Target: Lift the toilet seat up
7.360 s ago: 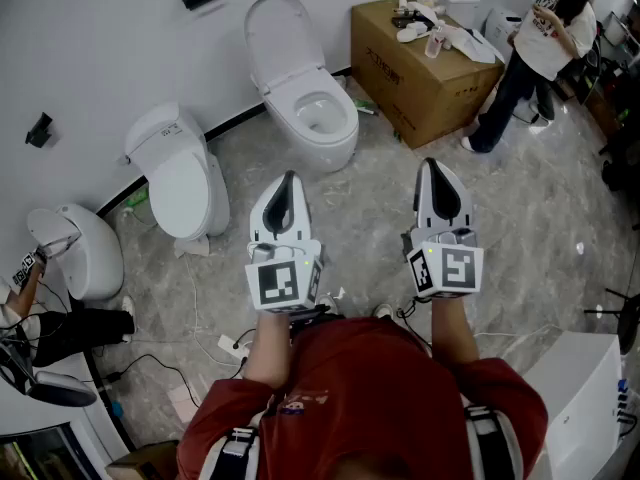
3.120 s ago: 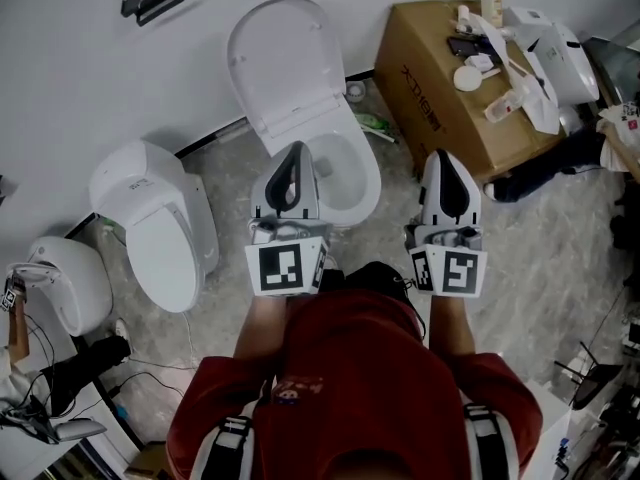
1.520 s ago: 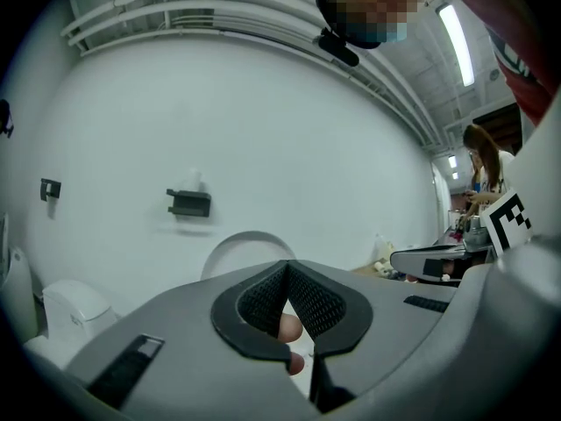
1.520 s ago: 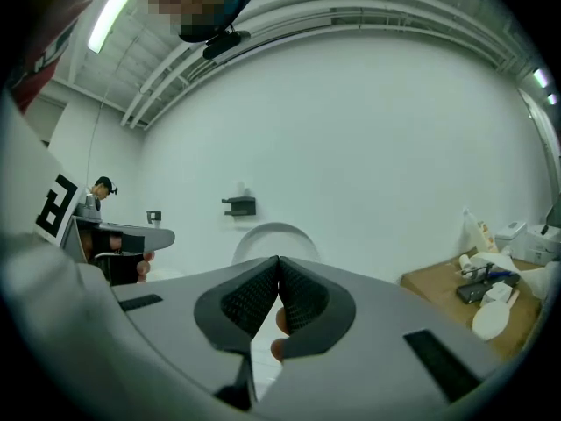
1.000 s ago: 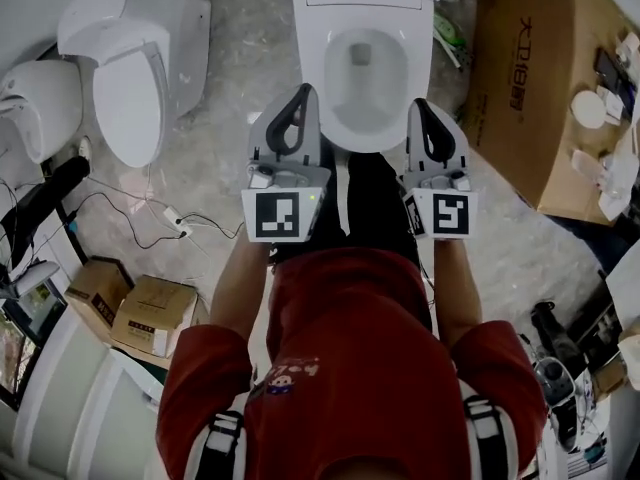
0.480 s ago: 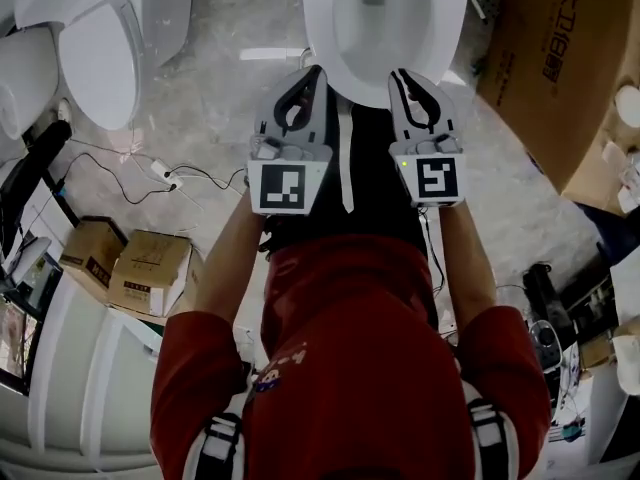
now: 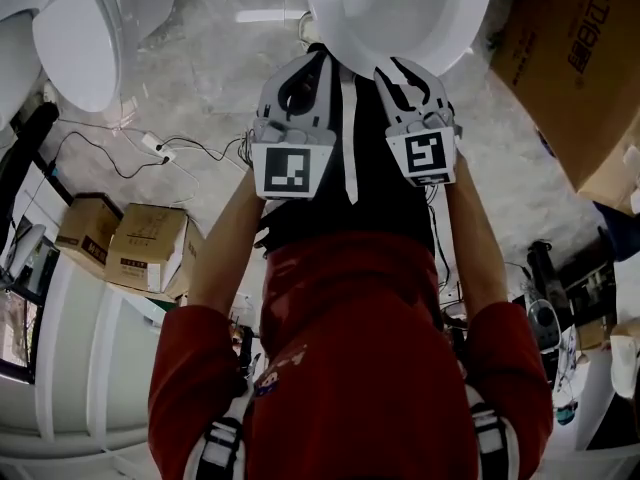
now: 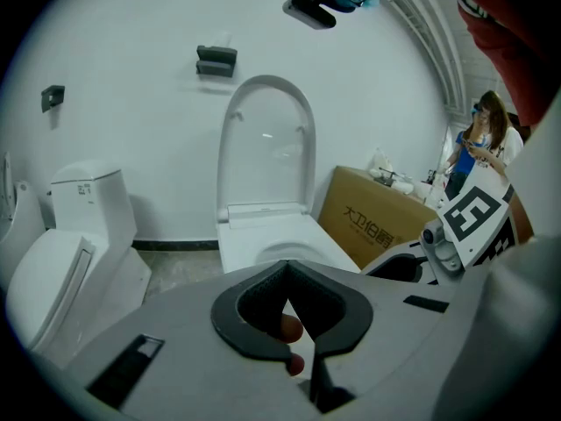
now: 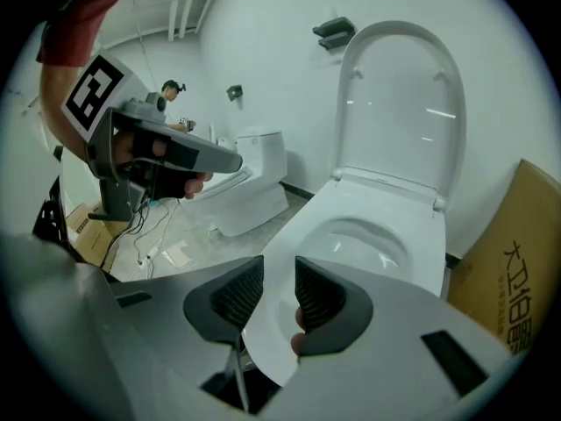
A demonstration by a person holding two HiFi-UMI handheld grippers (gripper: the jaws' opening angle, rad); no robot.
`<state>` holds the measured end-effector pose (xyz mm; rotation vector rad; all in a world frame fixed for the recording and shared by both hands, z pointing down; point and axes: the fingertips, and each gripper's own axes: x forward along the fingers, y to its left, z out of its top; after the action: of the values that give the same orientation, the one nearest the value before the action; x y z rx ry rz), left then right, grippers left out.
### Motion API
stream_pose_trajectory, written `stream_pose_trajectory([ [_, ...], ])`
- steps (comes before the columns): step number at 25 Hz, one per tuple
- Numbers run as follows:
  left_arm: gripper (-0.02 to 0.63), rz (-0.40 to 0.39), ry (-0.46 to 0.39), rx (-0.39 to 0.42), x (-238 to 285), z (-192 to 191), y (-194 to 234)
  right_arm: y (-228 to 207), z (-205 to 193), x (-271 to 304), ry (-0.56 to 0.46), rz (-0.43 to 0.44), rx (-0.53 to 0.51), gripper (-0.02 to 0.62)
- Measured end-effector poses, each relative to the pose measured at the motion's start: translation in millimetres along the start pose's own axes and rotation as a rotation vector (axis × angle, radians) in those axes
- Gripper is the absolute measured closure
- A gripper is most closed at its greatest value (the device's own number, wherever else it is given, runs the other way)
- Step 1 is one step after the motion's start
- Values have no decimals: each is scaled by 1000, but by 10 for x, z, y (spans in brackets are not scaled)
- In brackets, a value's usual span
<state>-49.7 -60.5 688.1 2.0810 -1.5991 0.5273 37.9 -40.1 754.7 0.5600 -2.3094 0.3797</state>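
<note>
Right gripper (image 9: 279, 277) jaws have just been opening and sit apart, loosely straddling the front edge of the white oval plastic toilet seat (image 9: 296, 233). The seat's still flat down on the white ceramic bowl (image 9: 364, 251), with the white plastic lid (image 9: 399, 103) standing upright. Left gripper (image 8: 287, 268) is closed with nothing in it.

On my feed there's a big brown cardboard box (image 7: 575, 58) off right, a second white ceramic toilet (image 7: 70, 38) top left, and two small tan cartons (image 7: 125, 248) plus loose black cables (image 7: 190, 148) on the grey stone floor (image 7: 200, 58).
</note>
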Motion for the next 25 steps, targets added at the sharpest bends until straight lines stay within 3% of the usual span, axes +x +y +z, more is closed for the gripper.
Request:
stream_pose_trajectory([
  [9,595,-39,63,48,147,-444,-2,200,-595,394,158,123,-126,425],
  [15,595,-49,98,61,232,-628,15,389,-1035,594,326,253,-269,376],
  [21,595,-51,110,64,277,-706,43,439,-1366,785,454,288,-420,359],
  [25,595,-51,120,64,278,-764,38,469,-1565,918,535,314,-456,353],
])
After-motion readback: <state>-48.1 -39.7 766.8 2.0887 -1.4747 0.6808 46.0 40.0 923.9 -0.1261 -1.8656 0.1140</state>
